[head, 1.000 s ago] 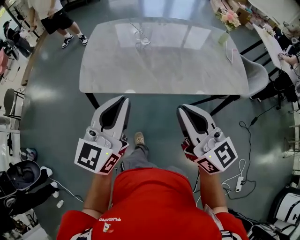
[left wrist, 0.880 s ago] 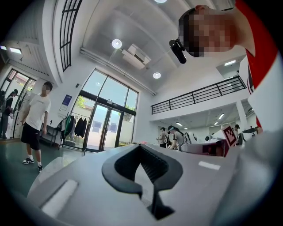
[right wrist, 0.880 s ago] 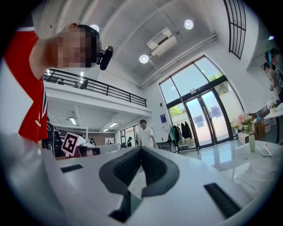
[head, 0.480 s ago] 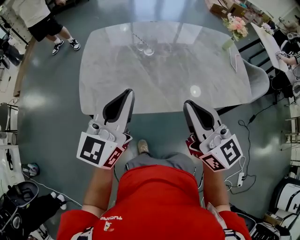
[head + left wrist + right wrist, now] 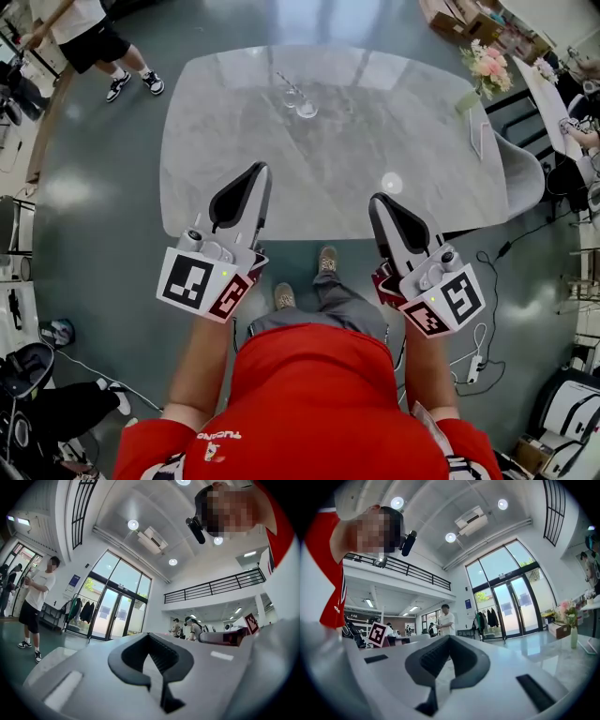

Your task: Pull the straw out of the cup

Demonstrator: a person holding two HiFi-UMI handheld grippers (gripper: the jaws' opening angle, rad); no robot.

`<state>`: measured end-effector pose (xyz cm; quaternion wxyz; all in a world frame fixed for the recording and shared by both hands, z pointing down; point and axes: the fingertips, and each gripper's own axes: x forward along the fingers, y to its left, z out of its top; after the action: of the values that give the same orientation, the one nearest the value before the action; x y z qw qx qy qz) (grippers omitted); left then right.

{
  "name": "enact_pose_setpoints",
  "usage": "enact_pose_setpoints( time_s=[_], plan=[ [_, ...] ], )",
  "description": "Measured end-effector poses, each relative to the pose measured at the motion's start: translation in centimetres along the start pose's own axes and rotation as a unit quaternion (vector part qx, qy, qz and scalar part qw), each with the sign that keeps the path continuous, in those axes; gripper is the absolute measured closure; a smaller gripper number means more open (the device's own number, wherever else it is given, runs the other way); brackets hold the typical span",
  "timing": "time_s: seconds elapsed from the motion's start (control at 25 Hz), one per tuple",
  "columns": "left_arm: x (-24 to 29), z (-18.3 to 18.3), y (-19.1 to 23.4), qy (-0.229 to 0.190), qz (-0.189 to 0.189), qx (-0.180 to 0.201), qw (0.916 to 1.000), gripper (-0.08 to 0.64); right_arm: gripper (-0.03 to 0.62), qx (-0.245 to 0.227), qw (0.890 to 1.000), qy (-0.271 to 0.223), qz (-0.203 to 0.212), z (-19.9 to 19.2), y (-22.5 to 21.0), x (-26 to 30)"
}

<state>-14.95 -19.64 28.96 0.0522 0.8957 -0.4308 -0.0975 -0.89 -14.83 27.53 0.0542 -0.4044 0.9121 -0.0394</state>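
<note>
A clear glass cup (image 5: 305, 107) with a thin straw (image 5: 284, 82) leaning left stands at the far middle of the grey marble table (image 5: 347, 150) in the head view. My left gripper (image 5: 260, 171) is shut and empty, with its tip over the table's near edge. My right gripper (image 5: 379, 200) is also shut and empty, just over the near edge further right. Both are well short of the cup. The left gripper view shows the left gripper (image 5: 149, 635) closed against the room. The right gripper view shows the right gripper (image 5: 449, 638) closed; neither view shows the cup.
A vase of pink flowers (image 5: 486, 67) stands at the table's far right corner, with a white card (image 5: 480, 139) near it. A grey chair (image 5: 525, 173) stands to the right. A person (image 5: 84, 37) stands at the far left. Cables (image 5: 489, 281) lie on the floor.
The table has drawn closer in the head view. Both grippers have moved forward from above the floor to the table's near edge, still closed.
</note>
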Motion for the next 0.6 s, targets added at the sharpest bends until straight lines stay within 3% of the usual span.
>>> enact_pose_setpoints(
  time_s=[0.36,0.6],
  plan=[
    [5.0,-1.2,2.3,0.016,0.040,0.011,0.9990,0.554,0.592,0.000,1.000,-0.005,0.030,-0.3,-6.5,3.2],
    [9.5,-2.6,5.1,0.023,0.080,-0.005,0.9966,0.554,0.591,-0.010,0.999,0.004,0.052,-0.4,-11.5,5.9]
  ],
)
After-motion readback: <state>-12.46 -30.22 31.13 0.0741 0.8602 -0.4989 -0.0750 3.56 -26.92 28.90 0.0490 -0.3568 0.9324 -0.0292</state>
